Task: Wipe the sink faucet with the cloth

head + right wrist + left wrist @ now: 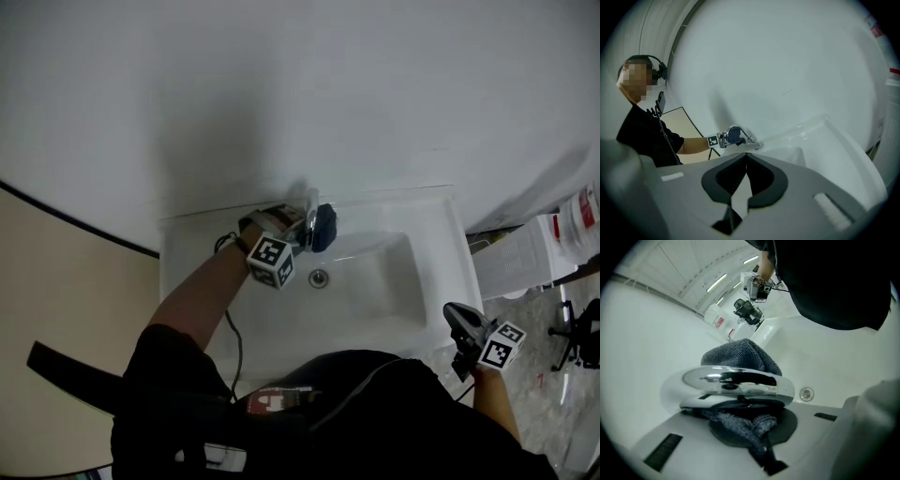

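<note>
- Sink (427, 220): white, set against a white wall; the drain (319, 277) lies in the basin floor, on the front side of the faucet
- Faucet (310, 208): chrome, mounted at about the middle of the sink's back edge; the spout reaches out over the basin
- Cloth (740, 355): dark grey-blue with a looped weave, located at the faucet on the back edge of the sink; one fold is pinched in the left gripper, part is tucked under the spout, and the rest bulges up on the far side of the spout, lying against the chrome
- Left gripper (302, 231): positioned at the back edge of the sink, right at the faucet; jaws almost closed and clamped on the cloth, with only fabric between the pads
- Right gripper (746, 161): positioned at the front right corner of the sink, well apart from the faucet; jaws fully together with tips touching, nothing between them
- Left forearm (202, 286): bare below a black sleeve, extended across the left part of the sink toward the faucet
- White containers (579, 214) with red labels: located beyond the right edge of the sink, off it
</note>
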Tool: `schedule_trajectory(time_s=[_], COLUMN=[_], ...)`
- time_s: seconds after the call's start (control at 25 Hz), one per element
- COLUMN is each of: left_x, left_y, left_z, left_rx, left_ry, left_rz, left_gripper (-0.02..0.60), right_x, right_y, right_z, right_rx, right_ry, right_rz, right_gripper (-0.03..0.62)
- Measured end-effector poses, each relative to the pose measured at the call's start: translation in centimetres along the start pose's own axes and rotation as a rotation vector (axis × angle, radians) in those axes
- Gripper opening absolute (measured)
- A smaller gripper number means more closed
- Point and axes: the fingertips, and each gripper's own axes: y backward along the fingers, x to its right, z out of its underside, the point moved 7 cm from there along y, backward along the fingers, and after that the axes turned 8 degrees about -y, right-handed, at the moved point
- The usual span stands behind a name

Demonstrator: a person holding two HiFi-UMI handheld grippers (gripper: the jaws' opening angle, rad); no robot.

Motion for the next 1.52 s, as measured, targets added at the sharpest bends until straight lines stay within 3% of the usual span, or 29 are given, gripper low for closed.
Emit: schedule_trajectory(time_s=[0.12, 0.28, 0.52, 0.72, 0.84, 1.0, 1.16, 1.24, 1.32, 1.4, 1.52], left_x=[0.1, 0.8, 1.2, 2.8, 5.5, 9.8, 12.1, 11.9, 11.4, 11.0, 10.5], left_y=[0.0, 0.6, 0.9, 3.3, 5.9, 11.3, 16.8, 19.4, 21.4, 22.7, 23.1], left_z=[-0.1, 0.4, 0.5, 0.6, 0.0, -2.9, -3.2, -3.6, -4.1, -4.5, -5.1], left_rx=[-0.023, -0.033, -0.068, -0.144, -0.15, -0.074, 0.143, 0.25, 0.319, 0.376, 0.41], left_ry=[0.023, 0.109, 0.322, 0.442, 0.608, 0.857, 1.35, 1.521, 1.634, 1.7, 1.696], left_rz=[-0.03, -0.04, -0.118, -0.142, -0.147, -0.157, -0.317, -0.421, -0.501, -0.557, -0.579], left_gripper=[0.021, 0.021, 0.021, 0.021, 0.021, 0.021, 0.021, 0.021, 0.021, 0.021, 0.021], right_x=[-0.5, -1.0, -1.3, -2.4, -2.7, -4.4, -6.0, -6.8, -7.6, -8.5, -9.2], right_y=[-1.0, -2.6, -4.0, -4.9, -6.6, -9.9, -13.8, -15.0, -15.6, -16.0, -16.6], right_z=[0.0, 0.0, -0.3, -0.9, -1.3, -1.9, -2.2, -2.8, -3.5, -3.6, -3.1], right_rx=[-0.016, -0.036, -0.057, -0.064, -0.07, -0.09, -0.102, -0.094, -0.088, -0.089, -0.094], right_ry=[0.015, 0.032, 0.036, 0.054, 0.068, 0.095, 0.123, 0.153, 0.201, 0.249, 0.295], right_rz=[-0.015, -0.04, -0.06, -0.105, -0.144, -0.221, -0.276, -0.277, -0.277, -0.288, -0.281], right_gripper=[0.003, 0.003, 0.003, 0.003, 0.003, 0.003, 0.002, 0.002, 0.002, 0.0, 0.0])
